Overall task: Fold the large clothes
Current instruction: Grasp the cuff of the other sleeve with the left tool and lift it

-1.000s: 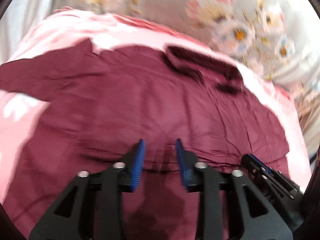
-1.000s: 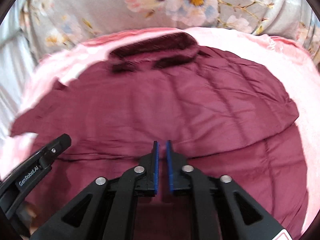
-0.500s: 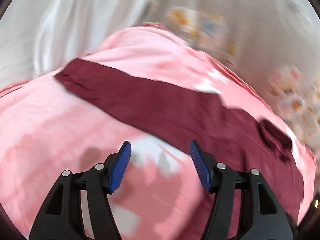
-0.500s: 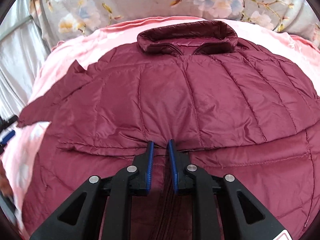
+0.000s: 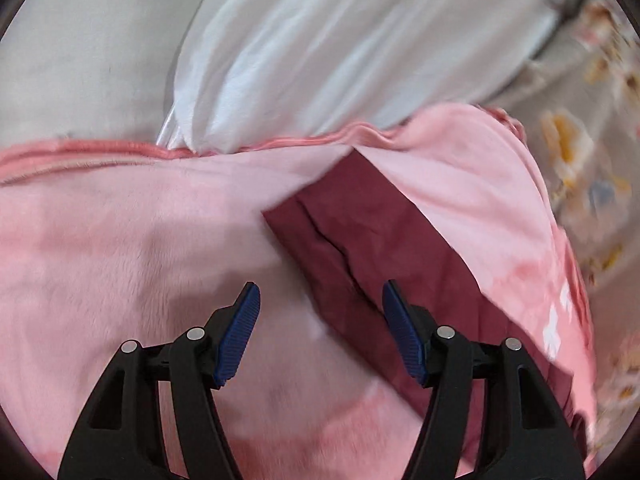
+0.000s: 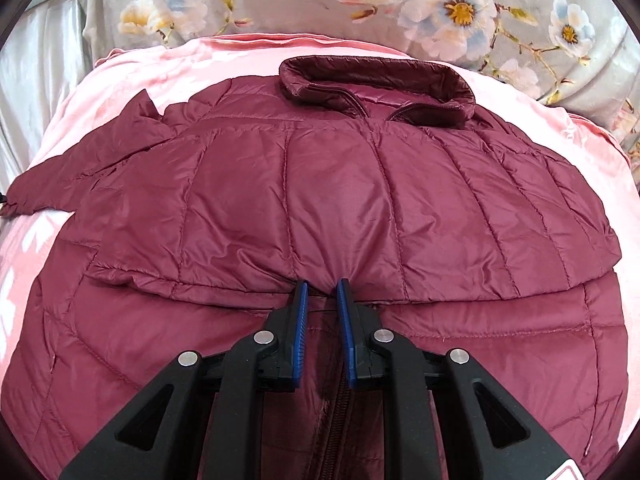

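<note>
A maroon quilted jacket [image 6: 320,184] lies on a pink blanket [image 6: 140,64], collar [image 6: 376,80] at the far side. Part of it is folded across the body, and its edge runs across the middle. My right gripper [image 6: 322,286] sits at that edge, its jaws narrow and pinched on the puckered fabric, above the zipper [image 6: 336,420]. One sleeve [image 6: 80,168] stretches out to the left. In the left wrist view that sleeve's end [image 5: 360,248] lies on the blanket [image 5: 120,260]. My left gripper [image 5: 320,312] hangs open just short of it, with nothing between its fingers.
White draped cloth [image 5: 320,40] rises beyond the blanket's far edge [image 5: 240,148] in the left wrist view. Grey floral fabric [image 6: 440,0] lies behind the collar and along the right side [image 5: 592,160]. Pink blanket surrounds the jacket.
My left gripper has swept left from the jacket body out to the sleeve end, rolling and widening its jaws. The right gripper shifted slightly along the folded edge and stayed narrow.
</note>
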Action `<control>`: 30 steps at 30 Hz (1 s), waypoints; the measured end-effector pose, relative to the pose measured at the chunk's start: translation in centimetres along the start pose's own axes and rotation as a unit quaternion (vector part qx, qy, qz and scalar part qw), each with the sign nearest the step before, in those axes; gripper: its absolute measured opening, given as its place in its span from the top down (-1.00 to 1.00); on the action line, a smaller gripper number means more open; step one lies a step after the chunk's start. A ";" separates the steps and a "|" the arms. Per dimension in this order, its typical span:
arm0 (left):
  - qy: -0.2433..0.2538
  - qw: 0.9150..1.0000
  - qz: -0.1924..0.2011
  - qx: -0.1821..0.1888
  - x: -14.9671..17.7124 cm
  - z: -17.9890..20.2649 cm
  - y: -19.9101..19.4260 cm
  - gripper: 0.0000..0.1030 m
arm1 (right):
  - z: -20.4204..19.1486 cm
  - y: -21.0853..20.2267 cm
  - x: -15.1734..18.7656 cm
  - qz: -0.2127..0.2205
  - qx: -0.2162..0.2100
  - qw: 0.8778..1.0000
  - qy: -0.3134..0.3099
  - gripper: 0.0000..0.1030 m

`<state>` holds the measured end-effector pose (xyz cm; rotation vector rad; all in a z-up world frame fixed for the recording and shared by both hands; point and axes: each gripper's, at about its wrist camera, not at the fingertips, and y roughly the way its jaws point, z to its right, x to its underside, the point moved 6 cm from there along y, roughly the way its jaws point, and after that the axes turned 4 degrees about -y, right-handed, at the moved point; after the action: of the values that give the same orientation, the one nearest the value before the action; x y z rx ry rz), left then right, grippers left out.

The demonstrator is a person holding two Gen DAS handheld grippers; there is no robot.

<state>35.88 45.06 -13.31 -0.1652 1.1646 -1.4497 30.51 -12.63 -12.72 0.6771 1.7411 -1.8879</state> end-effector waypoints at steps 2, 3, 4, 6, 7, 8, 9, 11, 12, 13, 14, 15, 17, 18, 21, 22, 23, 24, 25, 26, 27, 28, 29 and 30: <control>-0.022 1.000 -0.012 0.007 -0.4 -0.5 0.9 -0.17 | 0.0 0.0 0.0 0.000 0.002 1.000 -0.001 0.70; -0.024 1.000 -0.011 0.005 -0.6 -0.6 1.0 -0.07 | -0.1 0.0 0.0 0.000 0.003 1.000 -0.002 0.70; -0.023 1.000 -0.009 0.005 -0.8 -0.4 1.1 0.18 | -0.1 0.0 0.0 0.000 0.004 1.000 -0.002 0.70; -0.006 0.999 -0.027 0.026 -0.9 0.8 1.3 0.88 | -0.1 0.0 0.0 0.000 0.004 1.000 -0.002 0.70; -0.004 0.999 -0.035 0.033 -0.8 1.4 1.2 0.94 | -0.1 0.0 0.0 0.001 0.004 1.000 -0.001 0.70; -0.001 0.999 -0.032 0.039 -0.9 1.7 0.8 0.95 | -0.1 0.0 0.0 0.000 0.004 1.000 -0.002 0.70; 0.013 0.998 -0.019 0.050 -1.0 3.1 -0.4 0.98 | -0.1 0.0 0.0 0.001 0.003 1.000 -0.001 0.70; 0.041 0.996 0.002 0.073 -1.1 5.9 -2.7 0.99 | -0.1 0.0 0.0 0.001 0.004 1.000 -0.001 0.70; 0.051 0.995 0.009 0.087 -1.1 7.1 -3.9 0.99 | -0.1 0.0 0.0 0.001 0.003 1.000 -0.001 0.70; 0.065 0.992 0.018 0.102 -0.9 8.9 -5.5 1.00 | -0.1 0.0 0.0 0.001 0.003 1.000 0.000 0.70; 0.085 0.988 0.031 0.126 -0.4 11.3 -7.9 1.00 | -0.1 0.0 0.0 0.002 0.002 1.000 0.000 0.70; 0.099 0.984 0.038 0.141 0.0 12.9 -9.4 1.00 | 0.0 0.0 -0.1 0.002 0.001 1.000 0.001 0.70; 0.144 0.970 0.060 0.188 2.0 17.9 -14.3 1.00 | 0.1 -0.1 -0.1 0.003 -0.001 1.000 0.003 0.70; 0.162 0.962 0.067 0.208 3.1 19.9 -16.2 1.00 | 0.1 -0.1 -0.1 0.004 -0.001 1.000 0.005 0.70; 0.220 0.935 0.080 0.267 7.8 26.1 -22.1 1.00 | 0.3 -0.3 -0.2 0.009 -0.007 1.000 0.015 0.73; 0.238 0.925 0.081 0.284 9.7 28.0 -23.7 1.00 | 0.6 -0.7 -0.3 0.018 -0.011 1.000 0.023 0.76; 0.260 0.913 0.078 0.305 12.4 30.1 -25.5 1.00 | 0.8 -1.2 -0.4 0.028 -0.014 0.999 0.032 0.76; 0.276 0.904 0.071 0.318 14.4 31.7 -26.3 1.00 | 1.2 -1.9 -0.4 0.038 -0.018 0.998 0.042 0.76; 0.291 0.896 0.062 0.331 16.5 33.2 -27.2 1.00 | 1.6 -2.8 -0.4 0.050 -0.029 0.997 0.056 0.76; 0.304 0.888 0.051 0.342 18.7 34.4 -28.0 1.00 | 1.9 -3.5 -0.2 0.056 -0.035 0.996 0.064 0.76; 0.321 0.878 0.038 0.354 21.5 35.8 -28.8 1.00 | 2.1 -4.0 0.0 0.061 -0.038 0.995 0.069 0.76; 0.335 0.870 0.030 0.361 23.7 36.5 -29.4 1.00 | 2.5 -4.8 0.4 0.067 -0.041 0.994 0.074 0.76; 0.347 0.863 0.023 0.367 25.9 37.3 -29.9 1.00 | 2.8 -5.4 0.8 0.070 -0.041 0.994 0.076 0.76; 0.361 0.856 0.015 0.369 28.3 38.2 -30.2 0.99 | 3.2 -6.0 1.1 0.072 -0.040 0.994 0.077 0.76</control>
<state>33.85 -5.05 12.34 1.0080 1.0663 -1.8939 25.66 -15.36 -8.72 0.9126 1.7978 -1.6982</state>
